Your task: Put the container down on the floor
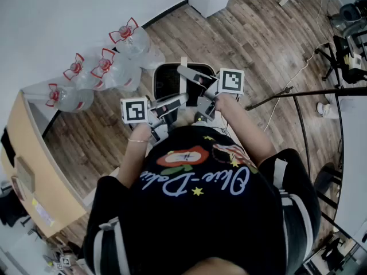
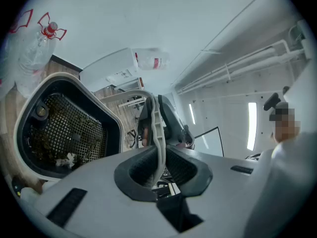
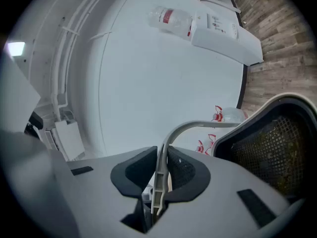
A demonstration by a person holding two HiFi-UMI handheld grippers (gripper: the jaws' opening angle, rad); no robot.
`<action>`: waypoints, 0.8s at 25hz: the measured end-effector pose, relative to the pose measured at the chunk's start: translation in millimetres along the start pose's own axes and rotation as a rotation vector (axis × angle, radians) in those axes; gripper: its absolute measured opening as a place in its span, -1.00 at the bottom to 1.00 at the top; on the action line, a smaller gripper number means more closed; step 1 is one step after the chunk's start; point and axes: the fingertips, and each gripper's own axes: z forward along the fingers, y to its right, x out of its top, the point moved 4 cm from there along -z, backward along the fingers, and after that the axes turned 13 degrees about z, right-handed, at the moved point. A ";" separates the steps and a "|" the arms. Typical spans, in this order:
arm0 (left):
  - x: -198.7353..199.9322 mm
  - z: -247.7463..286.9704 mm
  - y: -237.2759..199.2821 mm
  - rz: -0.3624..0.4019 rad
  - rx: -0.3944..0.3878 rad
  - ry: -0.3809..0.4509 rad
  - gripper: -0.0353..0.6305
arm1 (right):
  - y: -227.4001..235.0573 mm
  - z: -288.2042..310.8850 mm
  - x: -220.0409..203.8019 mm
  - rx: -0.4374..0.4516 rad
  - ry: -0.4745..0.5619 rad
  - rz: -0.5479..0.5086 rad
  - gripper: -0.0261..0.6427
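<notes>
Grey plastic handle (image 2: 157,125) sits pinched between the dark pads of the left claw (image 2: 159,158), whose jaws are clamped tight on it. Left of and below this claw hangs the container (image 2: 74,128), white-rimmed, with black mesh inside and bits of litter at the bottom. Farther left of it, clear bottles (image 1: 120,73) with red caps lie on the wood floor (image 1: 258,33) by the wall. The right claw (image 3: 161,171) grips the same handle just beside the left one, jaws closed on the thin strip. From this claw the container spreads to the right and below. Whether its base touches the floor cannot be told.
</notes>
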 end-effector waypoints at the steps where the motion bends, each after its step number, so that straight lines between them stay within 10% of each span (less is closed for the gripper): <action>1: -0.2 0.4 0.7 0.001 -0.001 0.002 -0.76 | -0.7 -0.3 -0.1 0.002 -0.001 -0.002 -0.76; 20: -19.1 23.9 11.1 -0.005 0.022 0.027 -0.76 | 0.8 -30.9 3.0 0.014 -0.013 0.013 -0.77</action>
